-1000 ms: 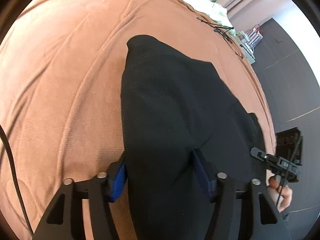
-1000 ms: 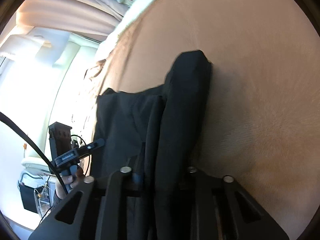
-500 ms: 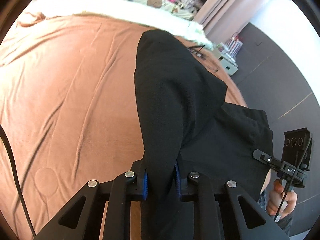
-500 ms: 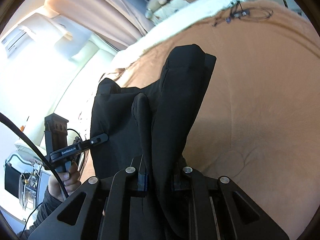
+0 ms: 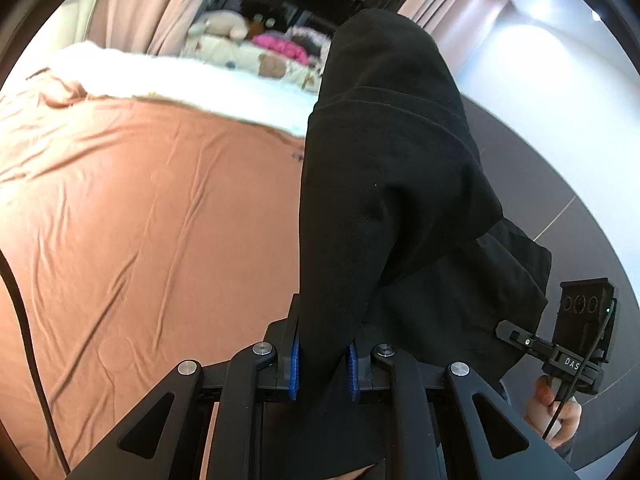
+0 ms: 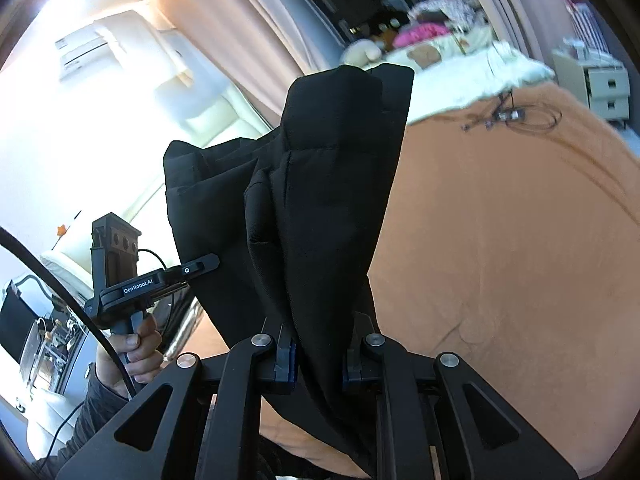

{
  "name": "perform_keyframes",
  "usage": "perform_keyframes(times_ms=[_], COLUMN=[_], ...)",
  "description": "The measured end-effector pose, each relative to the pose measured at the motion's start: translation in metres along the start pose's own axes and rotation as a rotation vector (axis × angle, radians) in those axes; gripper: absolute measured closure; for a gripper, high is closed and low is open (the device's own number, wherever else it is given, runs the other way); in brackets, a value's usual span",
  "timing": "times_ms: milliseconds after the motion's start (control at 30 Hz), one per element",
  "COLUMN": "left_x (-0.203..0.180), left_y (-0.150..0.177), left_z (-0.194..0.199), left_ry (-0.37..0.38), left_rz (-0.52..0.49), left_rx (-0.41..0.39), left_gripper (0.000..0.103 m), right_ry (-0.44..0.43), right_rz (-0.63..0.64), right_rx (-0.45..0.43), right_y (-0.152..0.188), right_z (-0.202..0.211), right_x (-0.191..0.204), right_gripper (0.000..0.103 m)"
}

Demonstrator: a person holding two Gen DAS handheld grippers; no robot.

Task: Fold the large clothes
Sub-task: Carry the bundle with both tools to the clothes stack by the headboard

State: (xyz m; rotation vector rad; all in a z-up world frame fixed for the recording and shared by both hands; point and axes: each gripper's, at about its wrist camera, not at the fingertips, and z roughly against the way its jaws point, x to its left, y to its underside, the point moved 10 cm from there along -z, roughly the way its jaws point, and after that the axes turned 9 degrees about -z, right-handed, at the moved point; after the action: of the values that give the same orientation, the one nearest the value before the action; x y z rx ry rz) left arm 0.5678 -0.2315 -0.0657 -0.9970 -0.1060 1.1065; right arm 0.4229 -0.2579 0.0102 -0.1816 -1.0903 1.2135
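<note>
A large black garment [image 5: 384,184] hangs lifted above the bed, held at two points. My left gripper [image 5: 323,360] is shut on one edge of it, with cloth pinched between the blue pads [image 5: 295,364]. My right gripper [image 6: 318,356] is shut on another edge of the same garment [image 6: 320,208]. The cloth drapes forward over both grippers and hides much of the view ahead. The right gripper also shows in the left wrist view [image 5: 516,336], and the left gripper shows in the right wrist view [image 6: 200,262].
A rust-brown bedspread [image 5: 140,220] covers the bed below. A white blanket [image 5: 200,84] and stuffed toys [image 5: 272,52] lie at the far end. Black cables [image 6: 512,114] lie on the bed. White drawers [image 6: 600,80] stand at the far right. Dark floor [image 5: 540,188] lies beside the bed.
Both grippers have risen and tilted up, lifting the black garment off the bedspread. The left gripper, open around the cloth a second ago, has shut on it.
</note>
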Motion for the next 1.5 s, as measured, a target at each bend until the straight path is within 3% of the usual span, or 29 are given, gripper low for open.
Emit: perform_keyframes(times_ms=[167,400,633,833,1000,1367,1500], left_x=[-0.006,0.011,0.051,0.108,0.168,0.286,0.316], left_y=[-0.007,0.004,0.033,0.056,0.07,0.09,0.08], left_z=[0.055,0.127,0.194,0.259,0.32,0.447,0.467], left_ry=[-0.001,-0.017,-0.053,-0.112,-0.209,-0.362,-0.426], left_rz=[-0.023,-0.017,0.01,0.038,0.045,0.069,0.075], left_rx=[-0.063,-0.125,-0.147,-0.19,-0.204,-0.285,-0.309], left_gripper=[0.086,0.086,0.086,0.086,0.086,0.086,0.086], right_ry=[-0.008,-0.037,-0.066,-0.124,-0.158,-0.288,-0.345], right_rz=[0.054,0.121,0.153,0.196,0.235,0.322,0.331], right_rx=[-0.03,-0.035,-0.016,0.008,0.039,0.11,0.147], right_y=[0.011,0.028,0.038,0.047,0.052,0.064,0.076], right_z=[0.022,0.02,0.016,0.006,-0.02,-0.119,-0.156], right_x=[0.021,0.05,0.065,0.089,0.105,0.175,0.202], right_gripper=[0.092,0.092,0.092,0.092,0.092,0.092,0.092])
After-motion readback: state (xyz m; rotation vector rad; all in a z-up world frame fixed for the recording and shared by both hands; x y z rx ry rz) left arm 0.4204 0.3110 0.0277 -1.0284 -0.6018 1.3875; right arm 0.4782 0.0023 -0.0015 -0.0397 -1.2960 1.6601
